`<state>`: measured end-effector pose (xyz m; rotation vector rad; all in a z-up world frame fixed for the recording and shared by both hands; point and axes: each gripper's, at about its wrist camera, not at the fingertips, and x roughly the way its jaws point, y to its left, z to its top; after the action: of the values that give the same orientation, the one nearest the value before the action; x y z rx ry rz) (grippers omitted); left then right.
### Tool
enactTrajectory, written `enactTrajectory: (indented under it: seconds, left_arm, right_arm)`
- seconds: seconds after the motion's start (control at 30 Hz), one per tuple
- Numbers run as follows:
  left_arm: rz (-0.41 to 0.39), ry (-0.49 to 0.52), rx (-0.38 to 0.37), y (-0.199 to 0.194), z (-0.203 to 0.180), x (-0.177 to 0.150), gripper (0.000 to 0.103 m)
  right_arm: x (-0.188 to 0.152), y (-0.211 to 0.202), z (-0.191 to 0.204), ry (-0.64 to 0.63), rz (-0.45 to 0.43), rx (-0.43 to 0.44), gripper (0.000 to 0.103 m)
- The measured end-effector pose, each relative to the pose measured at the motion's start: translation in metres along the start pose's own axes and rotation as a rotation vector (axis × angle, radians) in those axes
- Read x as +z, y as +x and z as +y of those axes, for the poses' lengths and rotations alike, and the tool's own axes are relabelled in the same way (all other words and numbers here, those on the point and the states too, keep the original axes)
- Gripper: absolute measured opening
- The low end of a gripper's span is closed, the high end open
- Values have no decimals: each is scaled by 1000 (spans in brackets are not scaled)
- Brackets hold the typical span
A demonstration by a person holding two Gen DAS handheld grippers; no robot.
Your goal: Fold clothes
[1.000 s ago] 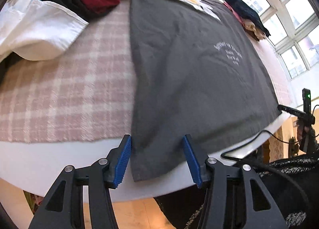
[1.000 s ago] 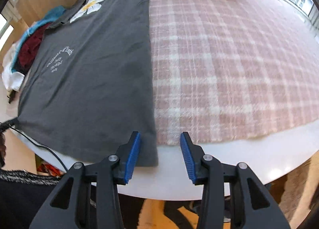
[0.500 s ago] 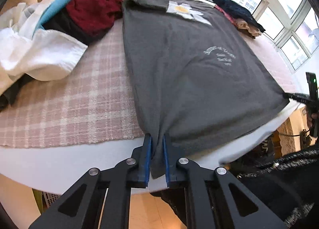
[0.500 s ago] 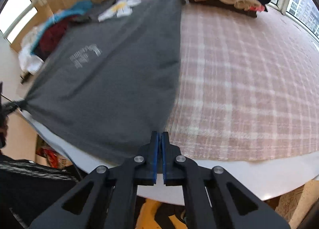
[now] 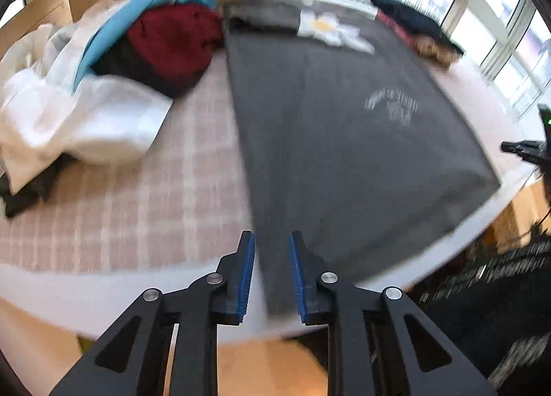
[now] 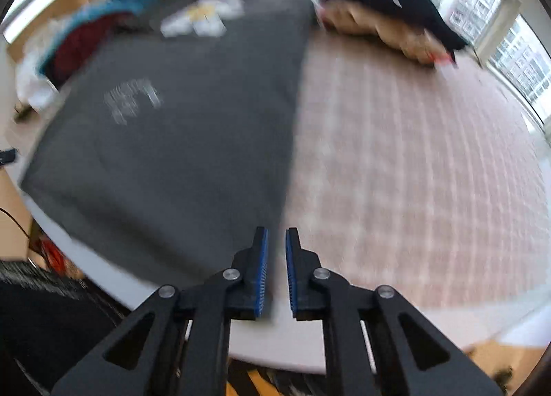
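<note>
One round white table [image 5: 103, 299] carries one pink plaid cloth [image 6: 413, 172], and on it one grey shirt [image 5: 344, 154] lies flat, print up, collar at the far side and hem hanging just over the near rim. One loose heap [image 5: 103, 85] of at least four garments (white, blue, red, black) sits beside the shirt's left edge. One folded stack [image 6: 396, 13], black on top of beige, sits by its far right corner. There are two grippers, one at each hem corner. The left gripper [image 5: 272, 275] has just been opening, and the hem's left edge runs between its parted jaws, unpinched. The right gripper [image 6: 275, 268] has also just been opening to a narrow gap, with the corner just ahead of it and nothing gripped. The step looks like squaring the shirt before the first fold. Next, both probably need a fresh pinch on the hem to carry it toward the collar.
</note>
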<state>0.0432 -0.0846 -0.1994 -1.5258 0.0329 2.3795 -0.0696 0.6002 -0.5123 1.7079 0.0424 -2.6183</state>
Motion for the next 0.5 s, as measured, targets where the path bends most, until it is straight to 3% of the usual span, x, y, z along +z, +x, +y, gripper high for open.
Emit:
enactTrajectory:
  seconds: [0.1,0.2,0.3,0.33,0.4,0.47,0.5]
  left_arm:
    - [12,5,-11,21,-3,6,20]
    - [53,13,29,32,-4,-3,22]
    - [62,-2,86,32,-3,-11,25]
    - [44,-21,116,25,0,-13,28]
    - [6,-81,119,15,4,-16,40]
    - [-20,-139,107,11,6,-18,55]
    - [-33,-167,101,9,7,-18,55]
  right_arm:
    - [16,31,24,-64,13,67,12]
    - [27,61,38,-134,116,61,12]
    - [73,48,51,-142,51,91,13]
    - [101,40,57,-132,8,133,18]
    - [159,27,79,-129,-86,209,57]
    - [218,26,108,-158,-171,253,65]
    - [249,32,128,-184,-202,258,65]
